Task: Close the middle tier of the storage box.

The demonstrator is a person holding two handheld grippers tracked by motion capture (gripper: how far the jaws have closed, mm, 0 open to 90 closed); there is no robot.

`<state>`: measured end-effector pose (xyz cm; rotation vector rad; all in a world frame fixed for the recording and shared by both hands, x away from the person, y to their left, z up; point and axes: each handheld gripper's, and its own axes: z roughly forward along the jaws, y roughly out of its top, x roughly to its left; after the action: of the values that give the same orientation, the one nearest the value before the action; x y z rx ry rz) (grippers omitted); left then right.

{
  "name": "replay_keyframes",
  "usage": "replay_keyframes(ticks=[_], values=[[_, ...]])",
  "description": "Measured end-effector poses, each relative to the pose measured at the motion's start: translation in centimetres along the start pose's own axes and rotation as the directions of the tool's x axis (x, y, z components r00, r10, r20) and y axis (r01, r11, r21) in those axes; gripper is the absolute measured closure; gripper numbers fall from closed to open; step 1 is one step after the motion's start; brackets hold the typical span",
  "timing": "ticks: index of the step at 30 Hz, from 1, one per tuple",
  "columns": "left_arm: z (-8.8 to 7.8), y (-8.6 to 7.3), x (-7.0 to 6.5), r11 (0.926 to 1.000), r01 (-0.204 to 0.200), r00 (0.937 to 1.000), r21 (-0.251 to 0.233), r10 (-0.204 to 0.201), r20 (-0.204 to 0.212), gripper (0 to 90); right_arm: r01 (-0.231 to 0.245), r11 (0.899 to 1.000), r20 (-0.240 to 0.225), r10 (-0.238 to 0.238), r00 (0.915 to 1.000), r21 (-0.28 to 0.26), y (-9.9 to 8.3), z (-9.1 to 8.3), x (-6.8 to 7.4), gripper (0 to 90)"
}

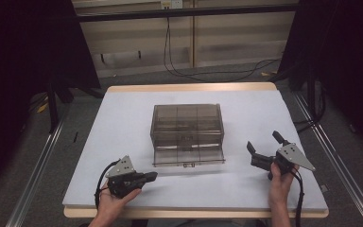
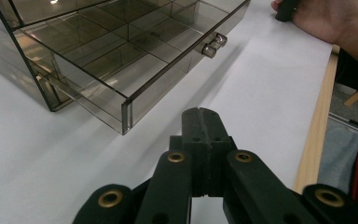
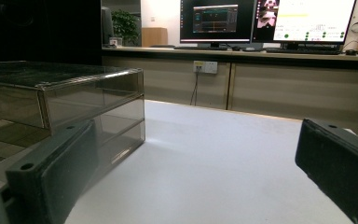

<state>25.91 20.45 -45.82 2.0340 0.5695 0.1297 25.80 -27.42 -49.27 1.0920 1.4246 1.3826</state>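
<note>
At the middle of the table (image 1: pixel 123 123), a smoke-tinted clear organizer box (image 1: pixel 187 124) is seen, with its bottom drawer (image 1: pixel 188 155) drawn out toward the near edge; the drawer's long axis runs left to right, and a small knob (image 1: pixel 187 165) is carried at the middle of its near face. The drawer is divided into compartments, and nothing can be made out inside them. The left tongs (image 1: pixel 152 176) are held low at the near left, just in front of the drawer's left corner, with the jaws pressed together and nothing between them; in the left gripper view the closed tip (image 2: pixel 202 122) is seen resting near the table, with the drawer corner (image 2: pixel 126 112) just beyond it and the knob (image 2: pixel 213 44) farther along the front face toward the person's other hand (image 2: pixel 328 16). The right tongs (image 1: pixel 263 147) are held at the near right, apart from the box, with the jaws spread wide and empty; in the right gripper view the box (image 3: pixel 65 100) lies off to the left of the open jaws, not between them. The coming move is judged to turn on the knob: it lies to the right of and slightly beyond the left tongs, and to the left of the right tongs. The left tongs are judged somewhat the nearer, yet closed, whereas the right tongs are already spread for a grip.
</note>
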Motion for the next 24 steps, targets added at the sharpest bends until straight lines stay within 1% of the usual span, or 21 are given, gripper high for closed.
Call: replay_keyframes(ticks=[1, 3, 4, 6, 7, 8, 10, 11, 12, 13, 14, 15, 16, 17, 18, 19, 20, 22, 23, 24], values=[[0.1, 0.0, -0.1, 1.0, 0.008, 1.0, -0.001, -0.008, 0.003, 90.0, 0.0, 1.0, 0.0, 0.0, 1.0, 0.0, 0.0, 0.0, 0.0, 0.0], [0.3, 0.1, -0.2, 0.9998, -0.004, 1.0, 0.017, 0.004, 0.005, 90.0, 0.0, 1.0, 0.0, 0.0, 1.0, 0.0, 0.0, 0.0, 0.0, 0.0], [0.4, 0.1, -0.3, 0.9999, -0.007, 0.9999, 0.013, 0.006, 0.015, 90.0, 0.001, 1.0, -0.001, -0.001, 1.0, 0.001, 0.0, 0.0, 0.0, 0.0], [0.6, 0.2, -0.4, 0.9998, -0.007, 0.9997, 0.018, 0.006, 0.022, 90.0, 0.0, 1.0, 0.0, 0.0, 1.0, 0.0, 0.0, 0.0, 0.0, 0.0], [0.7, 0.3, -0.4, 0.9996, -0.015, 0.9997, 0.023, 0.014, 0.021, 90.0, 0.0, 1.0, 0.0, 0.0, 1.0, 0.0, 0.0, 0.0, 0.0, 0.0], [0.8, 0.3, -0.6, 0.9997, -0.012, 0.9996, 0.022, 0.011, 0.026, 90.0, 0.001, 1.0, 0.0, -0.001, 1.0, 0.0, 0.0, 0.0, 0.0, 0.0], [1.2, 0.5, -0.9, 0.999, -0.028, 0.999, 0.036, 0.027, 0.035, 90.0, 0.002, 1.0, -0.003, -0.002, 1.0, 0.001, 0.0, 0.0, 0.0, 0.0], [1.2, 0.5, -0.9, 0.999, -0.028, 0.999, 0.036, 0.027, 0.035, 90.0, 0.001, 1.0, -0.001, -0.001, 1.0, 0.001, 0.0, 0.0, 0.0, 0.0], [1.5, 0.6, -1.0, 0.9989, -0.026, 0.9987, 0.039, 0.025, 0.044, 90.0, 0.0, 1.0, -0.002, 0.0, 1.0, 0.001, 0.0, 0.0, 0.0, 0.0], [1.6, 0.7, -1.1, 0.9993, -0.014, 0.9986, 0.035, 0.012, 0.051, 90.0, 0.001, 1.0, -0.001, -0.001, 1.0, 0.001, 0.0, 0.0, 0.0, 0.0], [1.7, 0.8, -1.1, 0.9992, -0.015, 0.9985, 0.036, 0.013, 0.054, 90.0, 0.002, 1.0, -0.003, -0.002, 1.0, 0.001, 0.0, 0.0, 0.0, 0.0], [1.8, 0.9, -1.2, 0.9989, -0.023, 0.9984, 0.04, 0.021, 0.053, 90.0, 0.001, 1.0, -0.003, -0.001, 1.0, 0.001, 0.0, 0.0, 0.0, 0.0], [1.8, 0.9, -1.2, 0.9989, -0.023, 0.9984, 0.04, 0.021, 0.053, 90.0, 0.001, 1.0, -0.003, -0.001, 1.0, 0.001, 0.0, 0.0, 0.0, 0.0], [2.0, 1.1, -1.3, 0.9986, -0.037, 0.9977, 0.038, 0.035, 0.059, 90.0, 0.0, 1.0, 0.0, 0.0, 1.0, 0.0, 0.0, 0.0, 0.0, 0.0], [2.2, 1.2, -1.2, 0.9977, -0.045, 0.9974, 0.051, 0.042, 0.059, 90.0, -0.002, 1.0, 0.0, 0.002, 1.0, 0.003, 0.0, 0.0, 0.0, 0.0], [2.3, 1.3, -1.3, 0.9975, -0.049, 0.9973, 0.05, 0.046, 0.058, 90.0, -0.001, 1.0, -0.002, 0.001, 1.0, 0.003, 0.0, 0.0, 0.0, 0.0], [2.6, 1.5, -1.3, 0.9963, -0.065, 0.9963, 0.056, 0.062, 0.06, 90.0, 0.002, 1.0, -0.004, -0.002, 1.0, 0.004, 0.0, 0.0, 0.0, 0.0], [2.8, 1.6, -1.4, 0.9962, -0.065, 0.996, 0.058, 0.061, 0.065, 90.0, 0.002, 1.0, -0.004, -0.002, 1.0, 0.003, 0.0, 0.0, 0.0, 0.0], [2.9, 1.8, -1.4, 0.9942, -0.078, 0.9953, 0.074, 0.074, 0.062, 90.0, 0.002, 1.0, -0.004, -0.002, 1.0, 0.004, 0.0, 0.0, 0.0, 0.0], [3.0, 1.9, -1.6, 0.9942, -0.08, 0.9949, 0.071, 0.076, 0.067, 90.0, 0.001, 1.0, -0.002, -0.001, 1.0, 0.004, 0.0, 0.0, 0.0, 0.0]])
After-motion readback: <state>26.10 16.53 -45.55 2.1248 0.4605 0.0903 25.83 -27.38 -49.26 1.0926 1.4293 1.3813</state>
